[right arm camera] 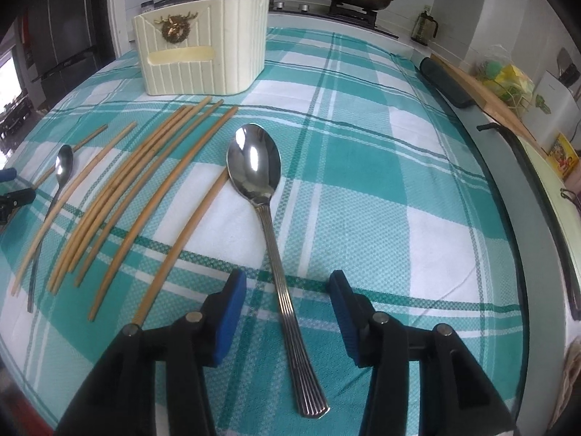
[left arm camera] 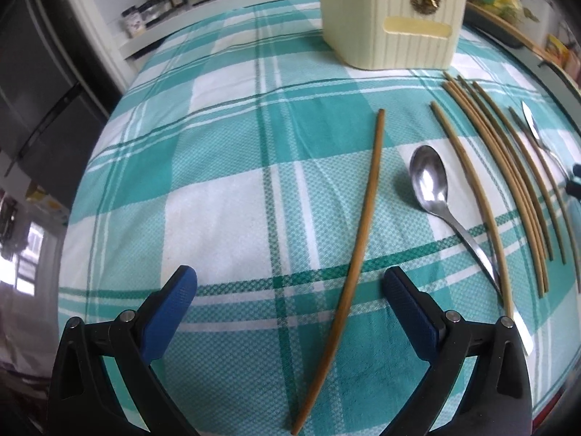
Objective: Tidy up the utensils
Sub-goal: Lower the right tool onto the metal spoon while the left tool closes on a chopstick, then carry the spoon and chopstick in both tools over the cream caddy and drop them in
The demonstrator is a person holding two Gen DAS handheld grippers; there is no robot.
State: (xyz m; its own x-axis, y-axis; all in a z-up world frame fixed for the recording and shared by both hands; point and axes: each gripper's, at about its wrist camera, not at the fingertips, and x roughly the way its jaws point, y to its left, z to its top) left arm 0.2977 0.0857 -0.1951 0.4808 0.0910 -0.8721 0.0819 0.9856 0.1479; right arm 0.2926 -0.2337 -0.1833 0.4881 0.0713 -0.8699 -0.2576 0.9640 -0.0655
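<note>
On the teal plaid cloth (right arm camera: pixel 363 167), shiny ribbed-handled spoon (right arm camera: pixel 254 160) between the parted right claw (right arm camera: pixel 288 312); left claw (left arm camera: pixel 288 301) parted astride a chopstick (left arm camera: pixel 363 218)

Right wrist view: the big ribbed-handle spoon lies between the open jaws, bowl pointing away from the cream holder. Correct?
Not quite. In the right wrist view the spoon does lie between the right gripper's open jaws, but its bowl points toward the cream holder, not away.

Your left gripper (left arm camera: pixel 288 285) points steeply downward with its jaws spread wide; the blue pads (left arm camera: pixel 170 312) touch nothing. Your right gripper (right arm camera: pixel 288 290) is pitched down at a similar angle, its jaws parted more narrowly, and its blue pads (right arm camera: pixel 227 323) are also clear of any contact.
</note>
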